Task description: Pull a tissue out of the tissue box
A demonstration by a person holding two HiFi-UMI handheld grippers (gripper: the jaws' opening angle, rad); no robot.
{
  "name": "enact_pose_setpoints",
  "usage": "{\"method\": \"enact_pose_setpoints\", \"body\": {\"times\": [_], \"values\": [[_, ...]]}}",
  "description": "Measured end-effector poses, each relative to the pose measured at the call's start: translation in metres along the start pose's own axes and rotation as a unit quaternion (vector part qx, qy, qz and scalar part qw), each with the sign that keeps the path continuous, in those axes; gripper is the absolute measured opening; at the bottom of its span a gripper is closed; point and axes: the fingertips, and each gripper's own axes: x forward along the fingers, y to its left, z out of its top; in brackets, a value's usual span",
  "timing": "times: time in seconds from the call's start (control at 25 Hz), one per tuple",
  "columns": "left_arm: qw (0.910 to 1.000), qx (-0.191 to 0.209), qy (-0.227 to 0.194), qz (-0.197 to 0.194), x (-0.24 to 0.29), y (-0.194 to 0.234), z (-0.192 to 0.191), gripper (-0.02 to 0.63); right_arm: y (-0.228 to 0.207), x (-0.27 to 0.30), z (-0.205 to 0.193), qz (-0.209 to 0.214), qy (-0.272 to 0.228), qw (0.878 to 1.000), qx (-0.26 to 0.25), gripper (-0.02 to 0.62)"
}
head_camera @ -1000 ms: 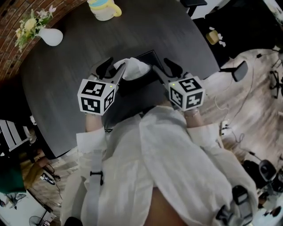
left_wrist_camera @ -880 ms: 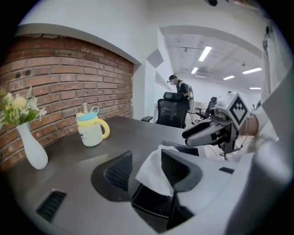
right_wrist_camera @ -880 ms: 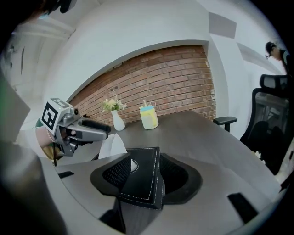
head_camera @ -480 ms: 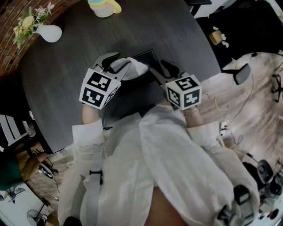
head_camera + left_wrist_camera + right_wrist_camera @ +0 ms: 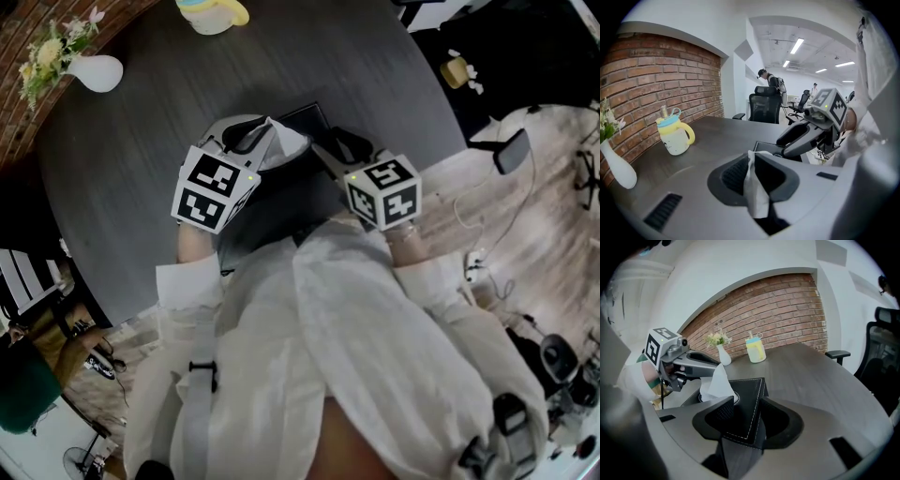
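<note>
A black tissue box (image 5: 306,116) stands on the round dark table (image 5: 141,169), with a white tissue (image 5: 287,143) sticking up from its top. My left gripper (image 5: 251,137) is at the tissue's left. In the left gripper view the tissue (image 5: 754,187) runs between the closing jaws of my left gripper (image 5: 757,164), pinched by the pads. My right gripper (image 5: 328,150) is at the box's right. The right gripper view shows my right gripper (image 5: 743,408) shut on the corner of the box (image 5: 747,399), the tissue (image 5: 715,383) standing behind.
A cup with a yellow handle (image 5: 211,14) and a white vase of flowers (image 5: 94,70) stand at the table's far side, by a brick wall (image 5: 656,79). Office chairs (image 5: 764,108) stand beyond the table. The person's white clothing (image 5: 319,356) fills the near side.
My left gripper has moved in toward the tissue and rolled a little. Its jaws have gone from wide apart to closed around the tissue. The right gripper has sunk slightly at the box.
</note>
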Motion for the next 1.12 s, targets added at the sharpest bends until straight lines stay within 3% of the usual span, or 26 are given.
{"method": "enact_pose_setpoints", "body": {"times": [0.28,0.48,1.12], "values": [[1.0000,0.008,0.000,0.000,-0.002,-0.004,-0.002,0.014,0.002,0.001,-0.002,-0.006,-0.007,1.000,0.005,0.175],[0.9994,-0.007,-0.028,0.018,-0.009,-0.003,0.005,0.008,0.001,0.000,-0.004,-0.006,-0.009,1.000,0.011,0.175],[0.9968,-0.019,-0.062,0.046,-0.026,0.010,0.017,0.008,0.000,0.003,-0.003,-0.007,-0.009,1.000,0.003,0.175]]}}
